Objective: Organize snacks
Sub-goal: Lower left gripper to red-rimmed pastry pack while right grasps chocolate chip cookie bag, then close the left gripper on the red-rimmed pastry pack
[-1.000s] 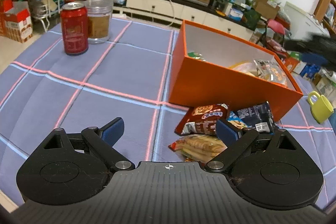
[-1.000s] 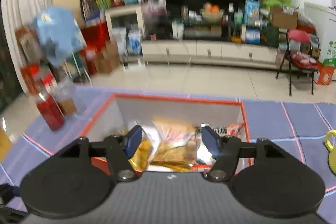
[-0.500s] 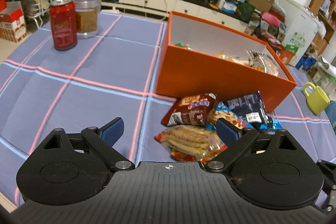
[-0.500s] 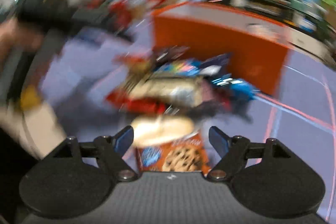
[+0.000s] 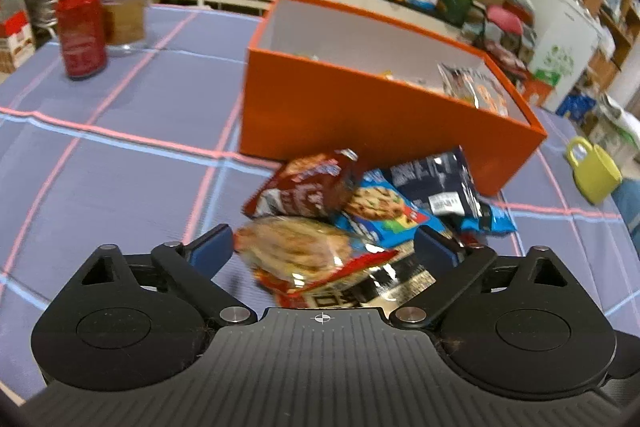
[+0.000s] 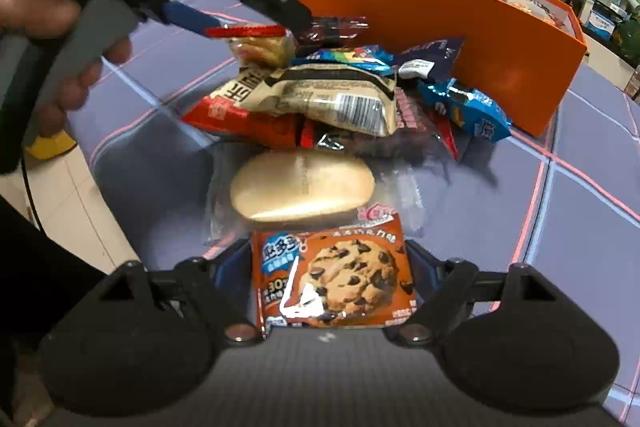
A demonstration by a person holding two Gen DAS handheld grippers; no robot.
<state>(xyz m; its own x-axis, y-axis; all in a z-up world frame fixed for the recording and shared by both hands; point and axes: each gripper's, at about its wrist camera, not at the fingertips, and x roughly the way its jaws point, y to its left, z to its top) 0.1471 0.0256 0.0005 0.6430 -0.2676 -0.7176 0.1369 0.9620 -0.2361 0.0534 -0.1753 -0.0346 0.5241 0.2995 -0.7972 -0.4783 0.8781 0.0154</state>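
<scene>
A pile of snack packets lies on the checked tablecloth in front of an open orange box [image 5: 360,107] that holds several snacks. My left gripper [image 5: 324,247] is open around a clear biscuit packet [image 5: 296,247] at the near edge of the pile; it also shows in the right wrist view [image 6: 240,23] over that packet [image 6: 260,47]. My right gripper [image 6: 332,263] is open with an orange chocolate-chip cookie packet [image 6: 332,279] between its fingers. A pale oval bun in clear wrap [image 6: 302,187] lies just beyond it. The box shows behind the pile [image 6: 480,27].
A red can [image 5: 80,31] and a glass jar [image 5: 124,11] stand at the table's far left. A yellow mug [image 5: 592,171] stands to the right of the box. The table edge and floor lie to the left in the right wrist view [image 6: 96,187].
My right gripper has swung from above the box down to the near side of the pile, over the cookie packet. My left gripper has moved forward onto the biscuit packet.
</scene>
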